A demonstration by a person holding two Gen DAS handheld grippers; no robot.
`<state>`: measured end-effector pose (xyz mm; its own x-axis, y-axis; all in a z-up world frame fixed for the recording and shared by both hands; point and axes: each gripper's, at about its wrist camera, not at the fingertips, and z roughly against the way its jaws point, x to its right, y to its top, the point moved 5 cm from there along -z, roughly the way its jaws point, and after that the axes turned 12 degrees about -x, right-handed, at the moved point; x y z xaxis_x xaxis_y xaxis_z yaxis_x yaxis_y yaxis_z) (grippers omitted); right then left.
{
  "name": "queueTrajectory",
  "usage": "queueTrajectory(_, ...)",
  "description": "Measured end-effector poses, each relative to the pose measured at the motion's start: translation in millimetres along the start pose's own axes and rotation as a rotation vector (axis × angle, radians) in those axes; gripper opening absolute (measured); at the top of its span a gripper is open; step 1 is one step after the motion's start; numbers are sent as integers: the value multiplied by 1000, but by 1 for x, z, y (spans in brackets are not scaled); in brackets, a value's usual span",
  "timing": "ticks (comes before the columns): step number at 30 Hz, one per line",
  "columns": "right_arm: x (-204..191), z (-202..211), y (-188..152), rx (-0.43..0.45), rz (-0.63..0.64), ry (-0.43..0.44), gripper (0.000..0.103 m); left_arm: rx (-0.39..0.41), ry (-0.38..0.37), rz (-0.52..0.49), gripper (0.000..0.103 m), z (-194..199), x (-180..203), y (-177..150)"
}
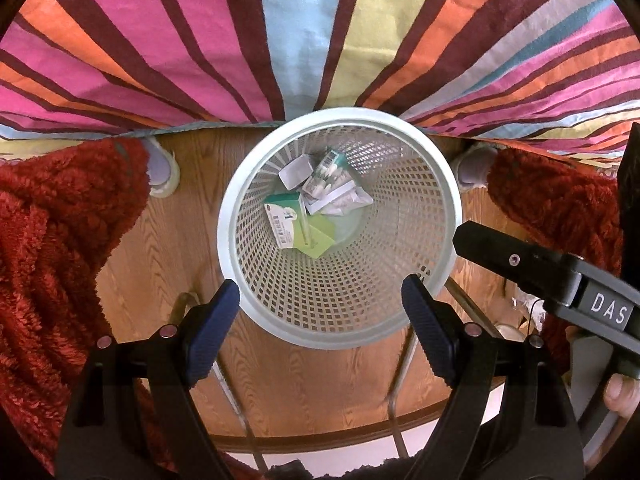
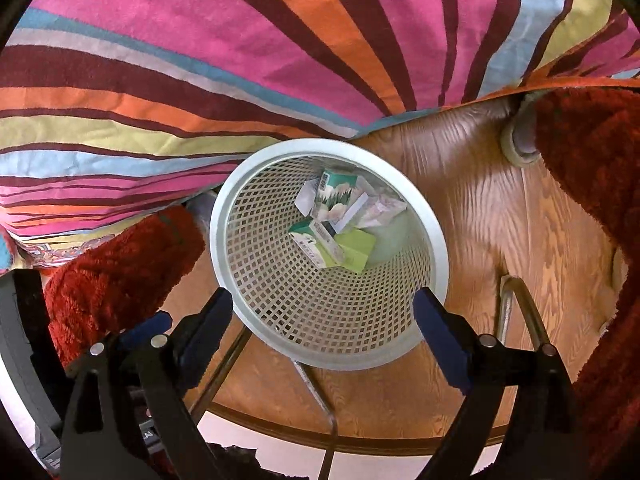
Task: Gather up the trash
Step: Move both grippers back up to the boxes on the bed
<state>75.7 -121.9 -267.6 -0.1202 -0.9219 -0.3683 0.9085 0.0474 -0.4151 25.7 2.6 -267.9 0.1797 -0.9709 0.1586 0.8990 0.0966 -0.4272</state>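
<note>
Both tools — left tool (image 1: 320,320), right tool (image 2: 324,320) — are hovering agape, empty; cartons (image 1: 298,226) are lying inside basket (image 1: 440,168) — further trash unseen.

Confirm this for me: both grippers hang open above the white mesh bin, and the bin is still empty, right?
Not quite. The left gripper and right gripper do hang open over the white mesh bin, but it is not empty. Both wrist views show small cartons and crumpled paper on its bottom, including a green and white carton.
</note>
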Motion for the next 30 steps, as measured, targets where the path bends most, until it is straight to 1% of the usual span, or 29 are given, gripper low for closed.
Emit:
queueTrajectory(4,5,-3,-2,-16,-24,1,87,-5,-4,3,81,-1,-3,-1)
queueTrajectory(13,5,8,-7,28,-24,4,88,41,-24,19,81,10,-6,-7)
queueTrajectory(16,5,15,-10,51,-20,8,88,61,-27,23,81,15,-7,-9)
queueTrajectory(19,3,25,-13,92,-9,14,88,89,-25,24,81,22,-6,-12)
queueTrajectory(21,-1,36,-16,134,18,19,88,114,-28,22,81,28,-7,-14)
queueTrajectory(24,-12,55,-24,213,83,12,88,190,-24,22,81,45,-8,-18)
queueTrajectory(25,-16,63,-27,245,106,12,88,232,-21,18,81,55,-8,-20)
queueTrajectory(28,-30,95,-36,381,176,21,88,355,-8,-5,81,82,-7,-27)
queueTrajectory(30,-39,119,-42,491,214,7,88,454,43,-12,81,103,-7,-31)
